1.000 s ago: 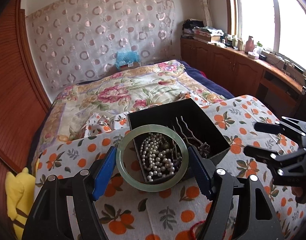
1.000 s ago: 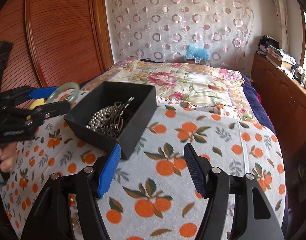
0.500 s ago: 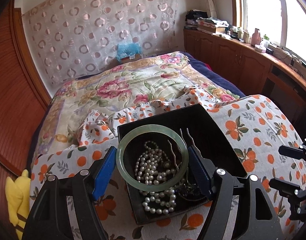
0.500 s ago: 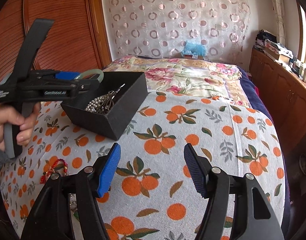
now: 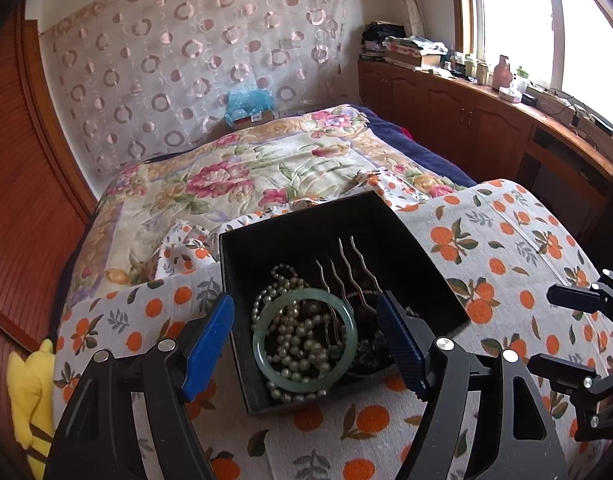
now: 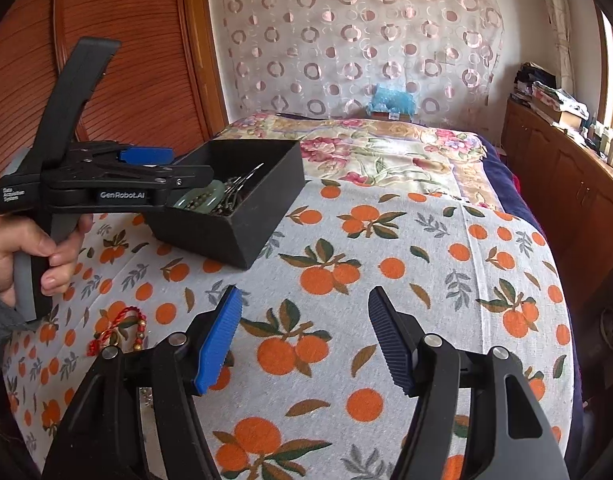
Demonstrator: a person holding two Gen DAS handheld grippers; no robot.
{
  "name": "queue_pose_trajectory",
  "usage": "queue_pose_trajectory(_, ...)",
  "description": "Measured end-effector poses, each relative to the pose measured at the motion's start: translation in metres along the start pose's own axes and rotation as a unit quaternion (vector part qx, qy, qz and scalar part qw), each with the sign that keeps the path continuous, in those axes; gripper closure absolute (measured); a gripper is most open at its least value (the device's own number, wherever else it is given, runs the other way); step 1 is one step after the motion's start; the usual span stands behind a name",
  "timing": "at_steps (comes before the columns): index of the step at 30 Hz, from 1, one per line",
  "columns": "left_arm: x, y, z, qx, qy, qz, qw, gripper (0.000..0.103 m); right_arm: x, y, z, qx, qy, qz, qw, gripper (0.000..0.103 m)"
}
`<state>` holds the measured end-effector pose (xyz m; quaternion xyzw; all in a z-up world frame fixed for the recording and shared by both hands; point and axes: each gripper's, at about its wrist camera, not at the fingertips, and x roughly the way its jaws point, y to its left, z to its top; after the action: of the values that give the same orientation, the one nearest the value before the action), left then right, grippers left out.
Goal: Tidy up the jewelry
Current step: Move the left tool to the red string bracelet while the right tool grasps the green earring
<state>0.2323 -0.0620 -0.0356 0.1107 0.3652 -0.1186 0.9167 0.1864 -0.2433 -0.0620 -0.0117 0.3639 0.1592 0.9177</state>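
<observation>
Now the bangle (image 5: 304, 342) lay on the pearls (image 5: 294, 344) in the box (image 5: 422, 256), between the spread fingers of the left gripper (image 5: 305, 344). To do well, it should rise straight, touching nothing. The right gripper (image 6: 304, 338) hung spread and empty, near the red cord (image 6: 118, 330).

Daylight room, strong fisheye bending

The window (image 5: 554, 20) was overexposed and white; corners were dark and vignetted, shadows were soft, and everything stayed sharp.
</observation>
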Motion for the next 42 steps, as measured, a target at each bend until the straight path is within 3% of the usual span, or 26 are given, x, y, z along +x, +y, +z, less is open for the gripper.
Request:
queue_pose_trajectory(9,-0.041,-0.002,-0.039,0.003,-0.02,-0.027,0.9994,0.032,-0.014,0.033,-0.023,-0.039,0.018,0.032,0.999,0.035)
queue_pose_trajectory(19,-0.062,0.003,-0.092,-0.002,0.001,-0.052,0.9987,0.032,-0.017,0.069,-0.051,-0.082,0.058,0.064,0.993,0.056)
queue_pose_trajectory(26,-0.052,0.002,-0.11,-0.007,0.022,-0.064,0.9977,0.033,-0.012,0.08,-0.056,-0.109,0.076,0.041,0.99,0.067)
queue_pose_trajectory(31,-0.045,0.001,-0.113,-0.013,0.037,-0.067,0.997,0.046,-0.012,0.085,-0.058,-0.116,0.073,0.035,0.99,0.077)
queue_pose_trajectory(32,-0.044,0.0,-0.114,-0.013,0.038,-0.07,0.9967,0.048,-0.013,0.085,-0.058,-0.116,0.072,0.035,0.99,0.082)
queue_pose_trajectory(36,-0.04,-0.007,-0.115,0.0,0.045,-0.075,0.9962,0.052,-0.014,0.088,-0.057,-0.124,0.07,0.023,0.99,0.084)
queue_pose_trajectory(42,-0.032,-0.017,-0.111,0.018,0.048,-0.073,0.996,0.072,-0.024,0.083,-0.052,-0.114,0.051,0.017,0.992,0.084)
